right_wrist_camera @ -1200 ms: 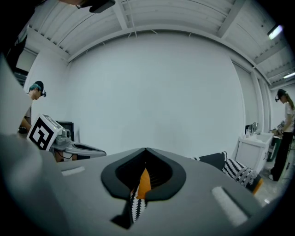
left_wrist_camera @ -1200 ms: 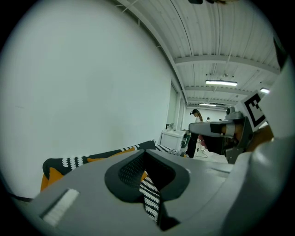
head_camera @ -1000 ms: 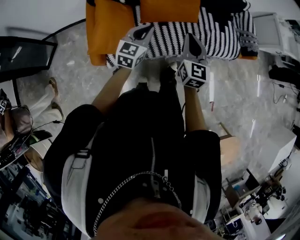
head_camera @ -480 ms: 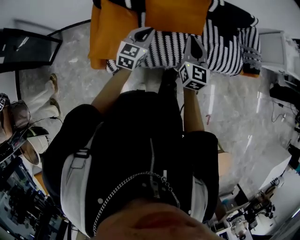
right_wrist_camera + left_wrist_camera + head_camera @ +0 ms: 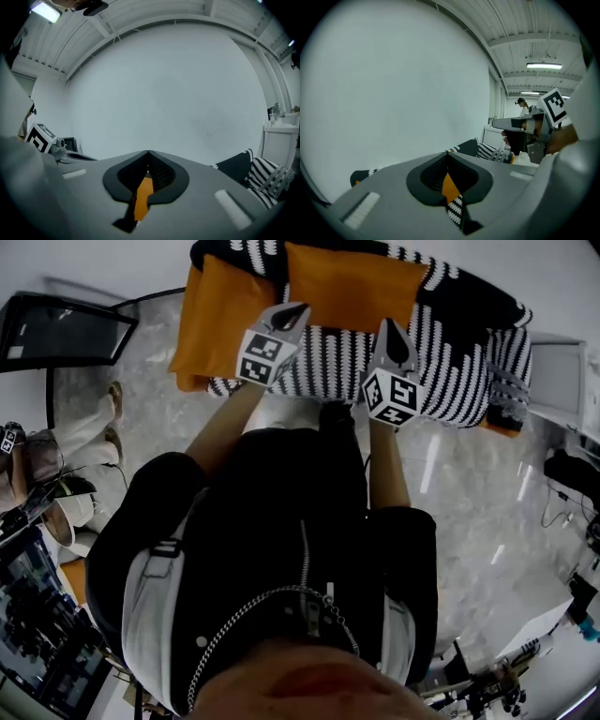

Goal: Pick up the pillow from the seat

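1. An orange seat point(image 5: 217, 320) stands at 12 o'clock in the head view, on a pale marbled floor point(image 5: 469, 484).
2. A black-and-white striped throw point(image 5: 450, 352) covers most of the seat. Orange shows bare at 11 o'clock and at a corner near 2 o'clock.
3. An orange pillow point(image 5: 352, 287) lies on the throw at 12 o'clock.
4. On the floor, a dark glass-topped table point(image 5: 66, 329) stands at 10 o'clock and a white cabinet point(image 5: 558, 376) at 2 o'clock. A bystander's sandalled feet point(image 5: 112, 423) are at 9 o'clock.

Ref = striped black-and-white throw point(image 5: 459, 371). Dark glass table point(image 5: 66, 332) well left of it, white cabinet point(image 5: 560, 379) just right, grey marble floor point(image 5: 478, 493) in front, cluttered bench point(image 5: 37, 652) far lower-left.
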A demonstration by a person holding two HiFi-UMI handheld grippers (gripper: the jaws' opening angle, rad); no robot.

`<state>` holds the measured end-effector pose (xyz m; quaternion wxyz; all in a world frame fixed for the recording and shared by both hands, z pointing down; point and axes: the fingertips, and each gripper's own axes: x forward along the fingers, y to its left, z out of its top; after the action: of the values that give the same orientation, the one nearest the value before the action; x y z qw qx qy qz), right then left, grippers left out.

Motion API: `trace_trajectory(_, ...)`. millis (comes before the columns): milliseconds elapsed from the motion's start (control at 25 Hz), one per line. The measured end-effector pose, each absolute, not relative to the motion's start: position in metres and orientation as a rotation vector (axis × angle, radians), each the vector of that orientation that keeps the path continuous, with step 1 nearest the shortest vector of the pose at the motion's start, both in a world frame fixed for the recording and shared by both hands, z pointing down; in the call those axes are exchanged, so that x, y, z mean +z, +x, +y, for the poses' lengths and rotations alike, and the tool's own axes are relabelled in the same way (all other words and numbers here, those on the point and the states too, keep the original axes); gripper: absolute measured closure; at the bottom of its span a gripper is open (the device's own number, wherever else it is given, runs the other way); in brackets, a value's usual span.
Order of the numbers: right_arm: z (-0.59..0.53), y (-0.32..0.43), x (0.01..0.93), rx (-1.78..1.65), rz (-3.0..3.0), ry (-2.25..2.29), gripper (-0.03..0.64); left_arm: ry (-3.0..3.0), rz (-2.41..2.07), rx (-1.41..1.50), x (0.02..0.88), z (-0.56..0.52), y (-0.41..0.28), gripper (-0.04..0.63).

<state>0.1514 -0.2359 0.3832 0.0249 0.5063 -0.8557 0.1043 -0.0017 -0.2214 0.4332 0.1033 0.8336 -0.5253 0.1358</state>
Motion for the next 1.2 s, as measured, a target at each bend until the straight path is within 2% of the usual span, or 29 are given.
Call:
trace_trajectory(400,-0.322,0.2,0.408,0.428,-2.686,1.392,0.615,2.32,-1.691,0.478,0.438,-0.282,0.041,0.584)
trace_trajectory(800,-0.349,0.188,0.431,0.505,-2.668,1.311,0.615,2.227,-1.715,0.496,0.452,-0.298,0.026,0.584)
trace_trajectory(1200,-0.392,0.191,0.437,0.436,-2.564,1.376,0.615,2.222,-1.673,0.464,0.475,-0.346,0.003,0.584)
